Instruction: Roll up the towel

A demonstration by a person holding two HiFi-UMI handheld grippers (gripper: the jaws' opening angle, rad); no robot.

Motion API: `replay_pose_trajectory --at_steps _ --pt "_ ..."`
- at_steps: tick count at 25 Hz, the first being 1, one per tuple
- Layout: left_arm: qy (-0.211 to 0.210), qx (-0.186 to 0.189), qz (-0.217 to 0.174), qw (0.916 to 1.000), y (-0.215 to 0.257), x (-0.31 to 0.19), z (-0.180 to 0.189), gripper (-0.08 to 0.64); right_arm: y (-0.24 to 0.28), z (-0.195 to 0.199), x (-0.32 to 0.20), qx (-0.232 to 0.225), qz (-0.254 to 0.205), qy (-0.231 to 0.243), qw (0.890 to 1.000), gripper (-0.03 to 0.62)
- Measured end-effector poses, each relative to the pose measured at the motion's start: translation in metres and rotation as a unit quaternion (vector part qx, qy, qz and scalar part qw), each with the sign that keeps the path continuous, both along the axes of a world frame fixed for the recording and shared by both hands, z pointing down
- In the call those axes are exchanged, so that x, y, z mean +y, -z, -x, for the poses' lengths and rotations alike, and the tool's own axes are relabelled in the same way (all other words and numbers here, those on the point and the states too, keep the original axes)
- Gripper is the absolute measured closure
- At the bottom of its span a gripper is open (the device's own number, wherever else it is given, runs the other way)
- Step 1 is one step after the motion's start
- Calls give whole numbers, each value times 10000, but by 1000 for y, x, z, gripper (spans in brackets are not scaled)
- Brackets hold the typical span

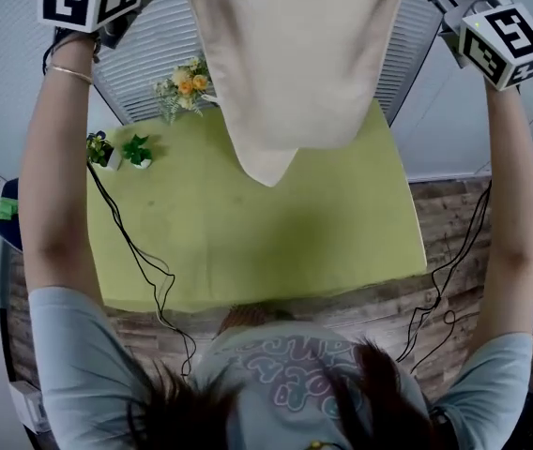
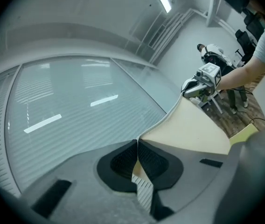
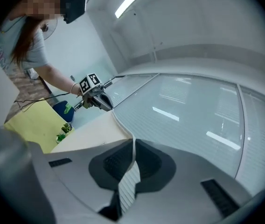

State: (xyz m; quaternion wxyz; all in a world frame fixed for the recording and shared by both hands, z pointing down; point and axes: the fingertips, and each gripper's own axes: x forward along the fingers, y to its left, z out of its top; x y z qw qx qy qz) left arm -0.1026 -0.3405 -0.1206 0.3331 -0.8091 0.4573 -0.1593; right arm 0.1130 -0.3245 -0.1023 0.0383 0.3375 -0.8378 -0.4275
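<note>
Tabletop (image 1: pixel 248 242), green, lies well below me. Above it the cream towel (image 1: pixel 295 64) hangs in the air, slung between my left gripper (image 2: pixel 137 148) and right gripper (image 3: pixel 133 148), each clamped tight on a top corner. It looks light, soft and floppy, sagging to a point, so the corners seem the best hold.

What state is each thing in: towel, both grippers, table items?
Cream cloth towel: unrolled, hanging spread between both grippers.
Left gripper: shut on the towel's top edge.
Right gripper: shut on the towel's top edge.
Two small potted plants: upright on the green table.
Orange-and-white flower bunch: standing at the table's far edge.
</note>
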Motion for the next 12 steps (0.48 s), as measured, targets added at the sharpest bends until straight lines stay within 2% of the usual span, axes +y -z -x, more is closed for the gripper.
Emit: replay_pose_trajectory --at_steps 2,5,7,9,10,12 --pt "184 135 408 9989 -17 -33 6 545 -14 -1 -30 -213 441 -125 9987 575" --pt "406 501 1005 9928 -48 -85 15 545 -39 1 -80 -427 979 -437 9933 575" --pt "655 468 1207 9894 -63 -122 21 545 -53 5 -116 -364 1158 -740 9898 575" --pt "865 372 1134 9891 -49 -152 22 545 -36 2 -147 -436 1028 -1079 9879 575" --pt "884 452 954 9905 -27 -161 19 545 -13 -2 -153 -587 787 -1188 9881 575" --pt "766 761 303 9937 35 -159 12 545 47 -10 -143 -1061 105 -1166 9874 575"
